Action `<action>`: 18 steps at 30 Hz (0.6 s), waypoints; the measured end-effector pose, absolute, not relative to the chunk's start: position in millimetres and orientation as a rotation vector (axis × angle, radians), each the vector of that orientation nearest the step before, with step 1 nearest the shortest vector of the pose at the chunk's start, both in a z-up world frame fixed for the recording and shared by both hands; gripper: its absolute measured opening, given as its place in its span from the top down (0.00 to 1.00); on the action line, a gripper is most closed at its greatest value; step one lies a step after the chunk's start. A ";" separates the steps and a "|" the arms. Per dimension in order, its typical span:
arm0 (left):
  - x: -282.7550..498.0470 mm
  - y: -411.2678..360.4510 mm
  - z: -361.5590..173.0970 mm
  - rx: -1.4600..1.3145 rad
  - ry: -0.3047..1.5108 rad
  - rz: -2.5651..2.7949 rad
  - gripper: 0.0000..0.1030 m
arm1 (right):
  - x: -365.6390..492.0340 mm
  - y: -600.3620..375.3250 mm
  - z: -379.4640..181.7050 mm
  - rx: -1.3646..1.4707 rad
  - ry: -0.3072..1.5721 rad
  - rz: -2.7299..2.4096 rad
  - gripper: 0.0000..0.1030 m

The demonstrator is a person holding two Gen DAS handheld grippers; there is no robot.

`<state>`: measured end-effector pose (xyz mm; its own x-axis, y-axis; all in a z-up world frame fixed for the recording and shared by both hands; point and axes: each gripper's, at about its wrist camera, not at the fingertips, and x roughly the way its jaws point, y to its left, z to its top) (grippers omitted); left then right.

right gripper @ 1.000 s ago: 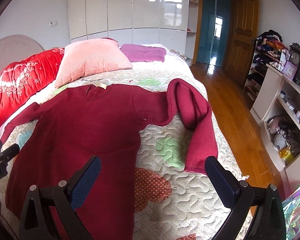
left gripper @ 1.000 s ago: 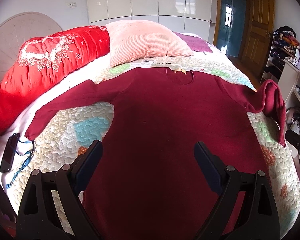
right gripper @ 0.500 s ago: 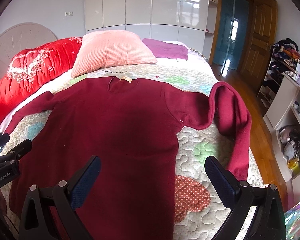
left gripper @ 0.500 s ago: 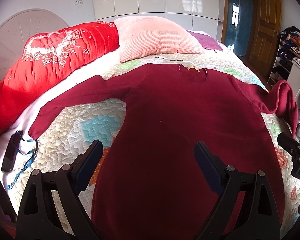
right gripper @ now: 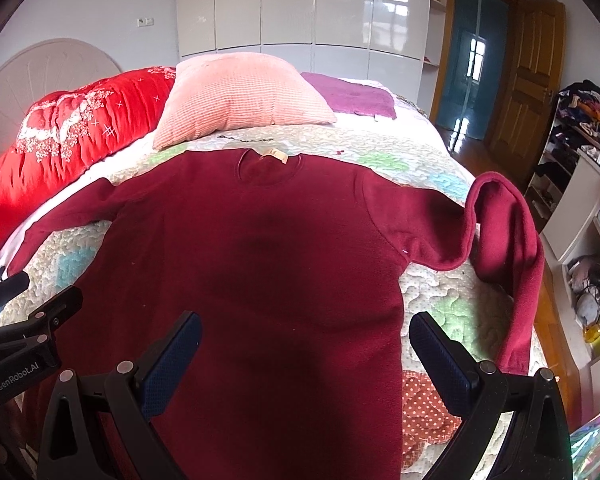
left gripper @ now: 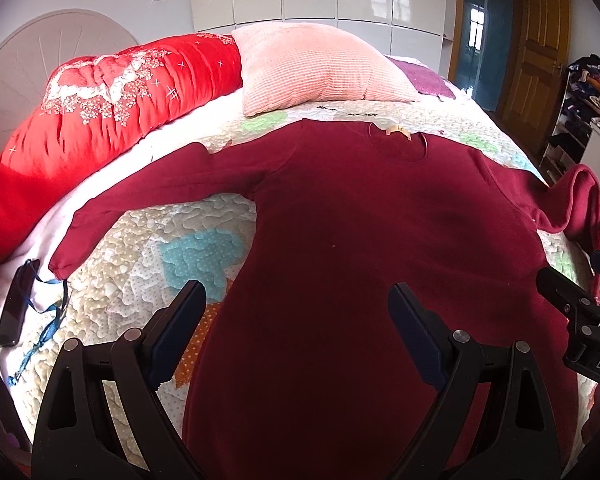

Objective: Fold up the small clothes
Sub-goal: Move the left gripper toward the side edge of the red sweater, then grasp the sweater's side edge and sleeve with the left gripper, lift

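A: Sweater (left gripper: 360,264), dark red and long-sleeved, lies flat and face up on the quilted bed (left gripper: 140,264). Its long axis runs straight away from us, collar far, hem near. Going left to right: the left sleeve (left gripper: 148,196) stretches out flat toward the red duvet (left gripper: 92,120).

B: And our tools?

A: We hold the left gripper (left gripper: 296,312) over the sweater's lower left side, jaws wide apart, gripping nothing. The right gripper (right gripper: 304,344) hovers over the lower right side, equally wide and empty.

B: Then the far right?

A: The right sleeve (right gripper: 504,248) is buckled upward and drapes over the bed's edge. We judge the right gripper nearer to it, so straightening falls to that hand.
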<state>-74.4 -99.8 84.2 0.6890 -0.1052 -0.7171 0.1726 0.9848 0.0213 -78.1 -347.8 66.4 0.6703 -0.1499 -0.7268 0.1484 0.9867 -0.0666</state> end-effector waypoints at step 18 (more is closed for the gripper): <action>-46.7 -80.2 74.1 0.056 0.824 -0.116 0.10 | -42.0 -319.8 45.9 0.015 0.856 -0.118 0.00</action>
